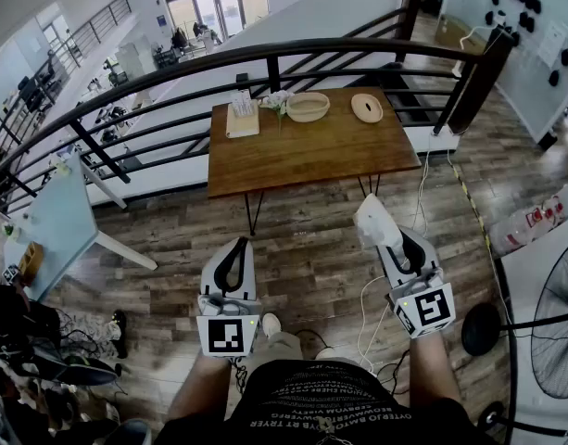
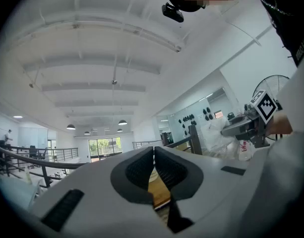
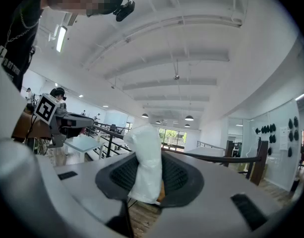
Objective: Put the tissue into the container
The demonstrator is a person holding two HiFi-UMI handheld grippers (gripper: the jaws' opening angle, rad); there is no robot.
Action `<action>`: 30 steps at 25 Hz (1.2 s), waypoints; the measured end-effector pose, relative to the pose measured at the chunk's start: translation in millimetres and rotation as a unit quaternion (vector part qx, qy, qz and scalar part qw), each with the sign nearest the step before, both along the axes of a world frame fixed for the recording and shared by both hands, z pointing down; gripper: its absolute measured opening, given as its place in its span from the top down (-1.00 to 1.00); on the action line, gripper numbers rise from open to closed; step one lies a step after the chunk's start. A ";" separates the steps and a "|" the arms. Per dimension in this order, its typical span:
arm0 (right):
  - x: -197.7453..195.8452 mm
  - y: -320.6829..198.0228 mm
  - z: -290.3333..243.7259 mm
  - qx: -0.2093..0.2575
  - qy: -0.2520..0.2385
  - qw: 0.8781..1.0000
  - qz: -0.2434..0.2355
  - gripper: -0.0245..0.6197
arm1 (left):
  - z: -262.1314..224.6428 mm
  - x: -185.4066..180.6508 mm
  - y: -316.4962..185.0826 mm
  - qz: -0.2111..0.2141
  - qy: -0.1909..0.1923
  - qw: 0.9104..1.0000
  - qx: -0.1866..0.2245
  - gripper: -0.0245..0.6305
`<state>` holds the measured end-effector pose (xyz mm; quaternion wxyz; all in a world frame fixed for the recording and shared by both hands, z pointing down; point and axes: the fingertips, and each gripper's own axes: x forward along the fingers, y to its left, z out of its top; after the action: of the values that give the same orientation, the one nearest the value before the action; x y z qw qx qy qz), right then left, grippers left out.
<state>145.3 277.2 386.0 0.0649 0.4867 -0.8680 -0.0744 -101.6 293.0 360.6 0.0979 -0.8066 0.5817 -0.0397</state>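
1. The right gripper [image 3: 150, 158] has its fingers [image 3: 179, 175] clamped on the tissue [image 3: 142, 155]. The white wad stands upright between the dark ribbed pads and pokes out above them, so it hides the line where the pads would meet.
2. In the head view the tissue [image 1: 370, 213] covers the right gripper's tip. It hangs over the wooden floor [image 1: 302, 248], well apart from the worktop [image 1: 311, 156].
3. The left gripper [image 2: 154, 155] has its fingers [image 2: 138, 170] pressed together with nothing between them. A sliver of brown worktop shows through the gap below them.
4. Both grippers are held level in front of the person, whose arms and dark shirt are cut off by the head view's bottom edge.
5. The worktop stands ahead against a black railing [image 1: 172, 68].
6. The container [image 1: 308, 107], a pale bowl, sits at the worktop's far edge. Its inside is too small to make out.
7. Just right of the bowl lies a flat round pale piece [image 1: 367, 108], either a lid or a plate.
8. Left of the bowl are a small sprig [image 1: 277, 102] and a tan box [image 1: 242, 119] with something white at its far end.
9. A fan [image 1: 557, 327] is cut off at the right edge.
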 end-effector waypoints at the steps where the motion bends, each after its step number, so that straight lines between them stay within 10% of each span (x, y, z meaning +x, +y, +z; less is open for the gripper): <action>1: 5.8 7.0 0.5 -0.001 0.000 1.000 -0.002 0.53 | 0.4 6.2 6.1 -0.002 -0.004 1.000 -0.002 0.82; 16: 36.2 30.5 4.1 -0.009 -0.034 0.999 -0.030 0.53 | 14.5 19.6 33.2 -0.028 0.011 0.999 -0.033 0.82; 30: 6.7 -60.8 17.3 -0.014 -0.024 0.999 -0.015 0.53 | 29.8 -14.3 -68.9 -0.042 -0.005 0.999 -0.031 0.82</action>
<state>152.0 216.4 403.3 0.0496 0.4746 -0.8773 -0.0510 -115.8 224.1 390.4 0.0741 -0.7837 0.6131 -0.0659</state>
